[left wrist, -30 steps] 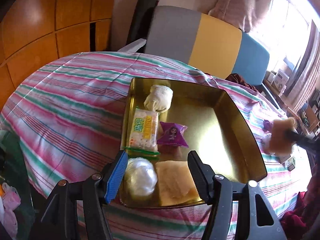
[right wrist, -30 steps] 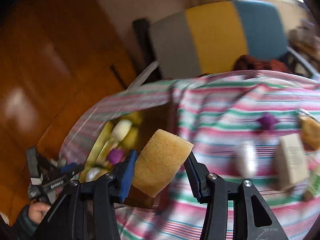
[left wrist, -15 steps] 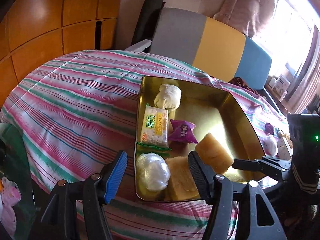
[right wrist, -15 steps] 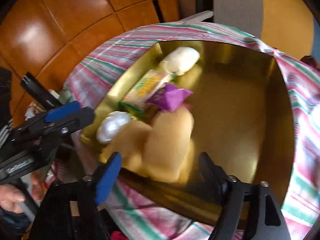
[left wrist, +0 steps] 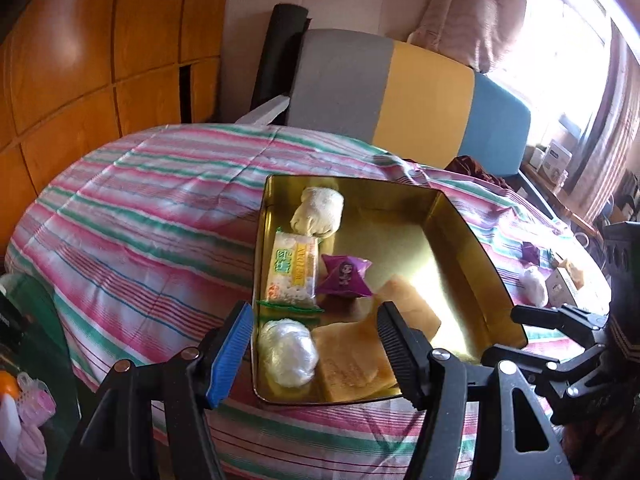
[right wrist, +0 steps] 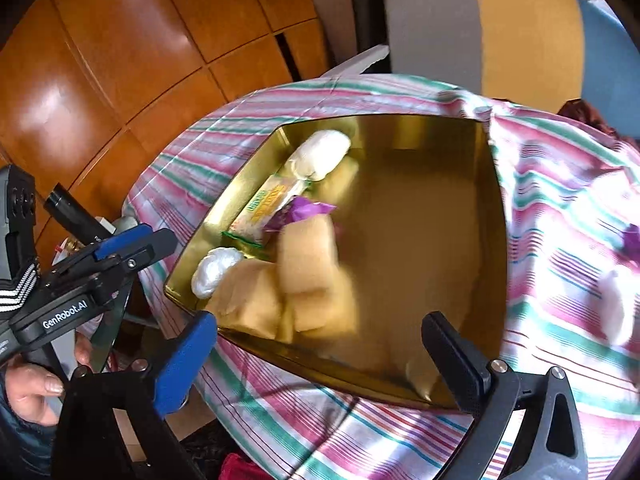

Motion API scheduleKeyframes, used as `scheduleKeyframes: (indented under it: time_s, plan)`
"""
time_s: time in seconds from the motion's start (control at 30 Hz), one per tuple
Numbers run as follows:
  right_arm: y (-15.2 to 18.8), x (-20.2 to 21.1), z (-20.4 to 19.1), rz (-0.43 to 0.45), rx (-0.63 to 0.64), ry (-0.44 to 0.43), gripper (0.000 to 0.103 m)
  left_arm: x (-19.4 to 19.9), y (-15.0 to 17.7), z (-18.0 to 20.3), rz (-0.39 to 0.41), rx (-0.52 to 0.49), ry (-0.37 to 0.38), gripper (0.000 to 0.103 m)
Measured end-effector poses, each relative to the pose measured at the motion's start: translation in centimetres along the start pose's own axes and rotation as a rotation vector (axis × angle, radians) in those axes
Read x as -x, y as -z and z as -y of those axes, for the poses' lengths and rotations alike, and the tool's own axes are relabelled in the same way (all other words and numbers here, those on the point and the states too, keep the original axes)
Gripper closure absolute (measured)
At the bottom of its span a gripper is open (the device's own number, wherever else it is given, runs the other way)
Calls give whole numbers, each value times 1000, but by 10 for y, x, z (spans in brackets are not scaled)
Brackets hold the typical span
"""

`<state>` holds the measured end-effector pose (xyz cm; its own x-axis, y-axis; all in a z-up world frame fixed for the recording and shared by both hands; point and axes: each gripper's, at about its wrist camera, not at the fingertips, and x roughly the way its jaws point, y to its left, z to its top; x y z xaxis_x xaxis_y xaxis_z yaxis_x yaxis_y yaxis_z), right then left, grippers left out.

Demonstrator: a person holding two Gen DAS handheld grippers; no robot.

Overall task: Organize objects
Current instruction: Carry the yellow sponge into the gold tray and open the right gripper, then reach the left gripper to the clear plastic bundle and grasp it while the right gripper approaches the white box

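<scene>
A: How is the left gripper (left wrist: 316,354) being held?

B: It is being held low at the near edge of the gold tin (left wrist: 476,240), aimed forward over the striped cloth (left wrist: 152,208). Its fingers are being kept spread wide, with nothing gripped between them. In the right wrist view the left hand (right wrist: 30,386) is being seen wrapped around the handle, off the tin's left corner.

A: And the right gripper (right wrist: 320,352)?

B: It is being held above the tin's near rim, tilted down into it, jaws parted and empty.

A: Where are the things being sorted?

B: Inside the tin, along its left side: a cream bundle (left wrist: 318,212) at the far end, then a snack pack (left wrist: 292,270), with a purple packet (left wrist: 344,276) just beside it. A white wrapped ball (left wrist: 288,352) is being seen in the near left corner, touching a yellow sponge (left wrist: 352,360); a second sponge (left wrist: 408,312) is leaning against the first. More items, among them a white ball (left wrist: 534,286) and a purple piece (left wrist: 530,250), are lying on the cloth well to the right of the tin
</scene>
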<state>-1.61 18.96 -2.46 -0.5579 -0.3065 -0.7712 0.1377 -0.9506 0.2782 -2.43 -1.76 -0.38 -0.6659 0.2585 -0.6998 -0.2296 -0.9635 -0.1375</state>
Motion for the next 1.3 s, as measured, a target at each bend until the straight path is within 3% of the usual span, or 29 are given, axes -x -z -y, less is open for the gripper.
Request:
scheduleKeyframes:
  time_s: [0.23, 0.5, 0.7, 0.93, 1.0, 1.07, 1.13, 1.3]
  plan:
    - [11, 32, 29, 53, -37, 76, 0, 9, -3, 22, 22, -67, 9, 38]
    - [25, 79, 96, 121, -150, 187, 0, 7, -7, 62, -3, -143, 103, 38]
    - [38, 129, 170, 176, -253, 353, 0, -2, -6, 110, -48, -231, 184, 38]
    - [81, 193, 282, 310, -548, 589, 0, -14, -4, 186, -103, -361, 294, 38]
    - [103, 205, 309, 356, -700, 584, 0, -21, -4, 209, -127, -381, 330, 38]
    - [121, 217, 332, 401, -868, 517, 0, -30, -5, 231, -162, -395, 361, 38]
    - [130, 225, 340, 440, -925, 483, 0, -43, -5, 256, -191, -411, 388, 38]
    - [133, 224, 341, 444, -951, 404, 0, -87, -6, 297, -265, -389, 401, 41]
